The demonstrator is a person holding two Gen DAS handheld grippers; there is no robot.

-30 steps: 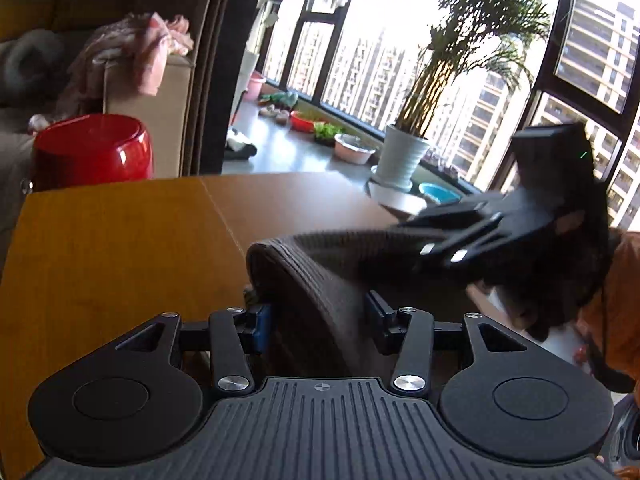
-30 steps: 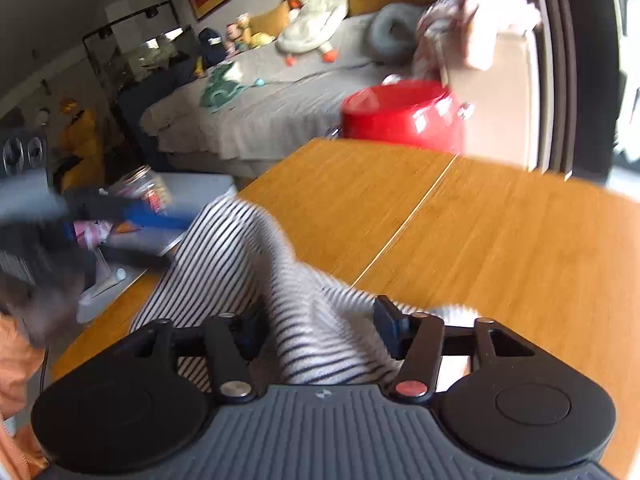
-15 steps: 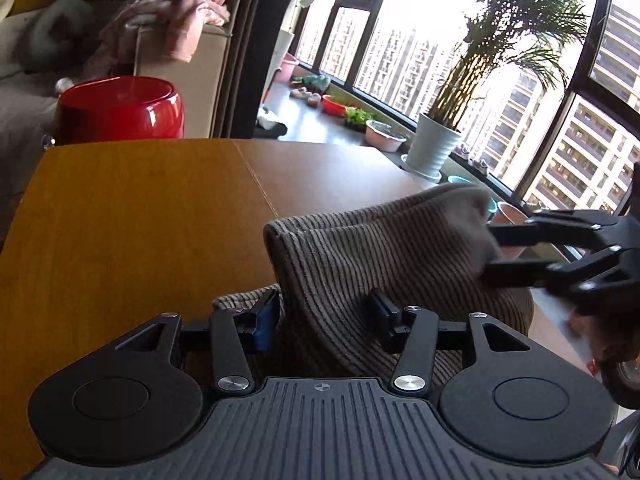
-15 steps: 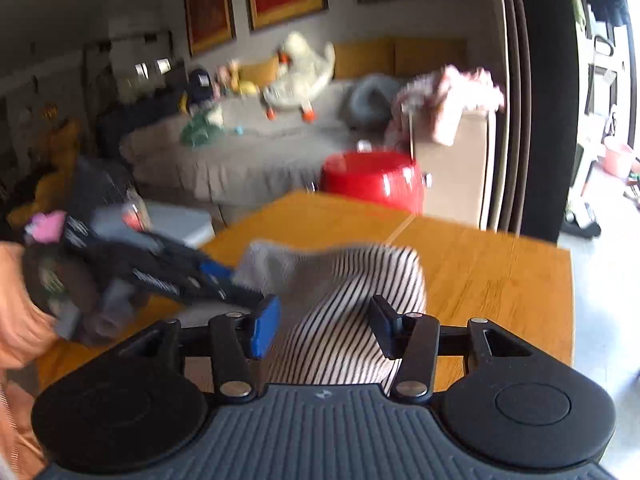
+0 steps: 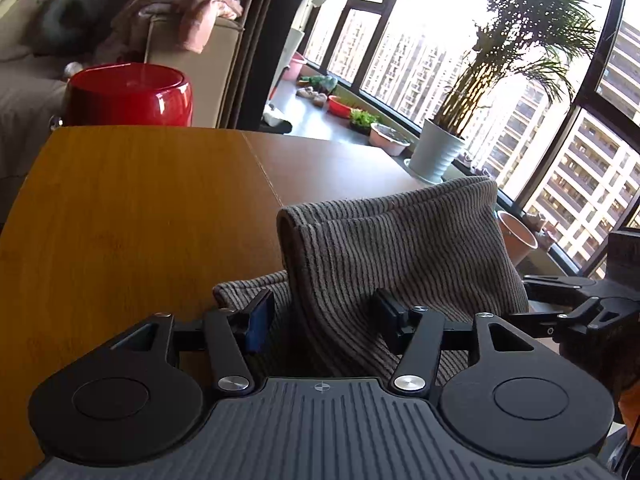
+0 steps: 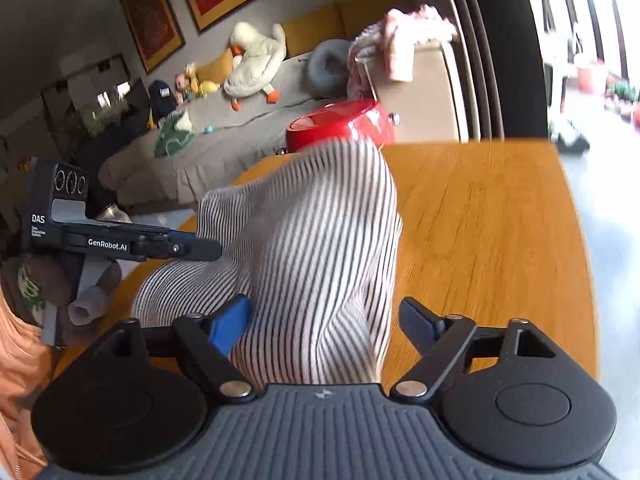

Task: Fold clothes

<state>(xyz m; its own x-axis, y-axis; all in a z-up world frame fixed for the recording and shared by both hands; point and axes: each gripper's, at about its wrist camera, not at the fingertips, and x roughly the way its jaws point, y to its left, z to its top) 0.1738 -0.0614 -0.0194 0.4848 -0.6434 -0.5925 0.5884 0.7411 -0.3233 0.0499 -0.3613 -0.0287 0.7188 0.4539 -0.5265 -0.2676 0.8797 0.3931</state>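
Note:
A grey-and-white striped garment (image 5: 400, 248) is bunched up above the wooden table (image 5: 120, 220). My left gripper (image 5: 324, 316) is shut on a thick fold of it, the cloth rising in a hump past the fingers. In the right wrist view the same garment (image 6: 312, 240) stands between the spread fingers of my right gripper (image 6: 324, 320), which is open; its right pad is clear of the cloth. The left gripper (image 6: 218, 248) grips the cloth's left edge there. The right gripper (image 5: 522, 300) shows at the cloth's right side in the left wrist view.
A red pot (image 5: 128, 96) stands at the table's far end. A sofa with a plush duck (image 6: 256, 60) lies beyond it. A potted palm (image 5: 436, 152) and bowls sit by the windows. An orange sleeve (image 6: 16, 360) is at the left. Bare table (image 6: 480, 220) spreads to the right.
My right gripper's fingers have spread apart, releasing the striped cloth. Both grippers have risen and drawn back, and the garment now stands in a taller hump. The left gripper keeps its hold.

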